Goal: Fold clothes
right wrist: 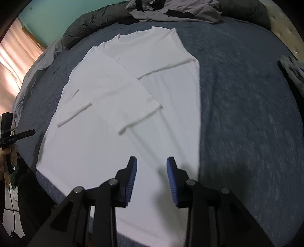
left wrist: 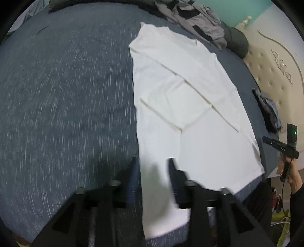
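A white T-shirt (right wrist: 121, 106) lies flat on a bed covered in a heathered blue sheet (right wrist: 247, 106), both sleeves folded in across its body, its collar toward twelve o'clock and its hem toward six in the right wrist view. The right gripper (right wrist: 151, 163) hangs over the lower part of the shirt, its blue-padded fingers (right wrist: 133, 171) parted with nothing pinched between them and only white cloth showing in the gap below. In the left wrist view the shirt (left wrist: 190, 106) runs from twelve o'clock down to five, and the left gripper (left wrist: 152, 163), blurred, stands with its jaws apart over the shirt's left edge near the hem, holding nothing. A person's hand (left wrist: 288, 174) grips the handle of the other tool at three to four o'clock in that view. A crumpled grey garment (right wrist: 171, 11) sits heaped at twelve o'clock beyond the collar, against a dark rolled duvet (right wrist: 91, 24). A smaller dark bundle of clothing (right wrist: 292, 70) rests at two o'clock, well apart from the shirt, near a cream tufted headboard (left wrist: 273, 72).
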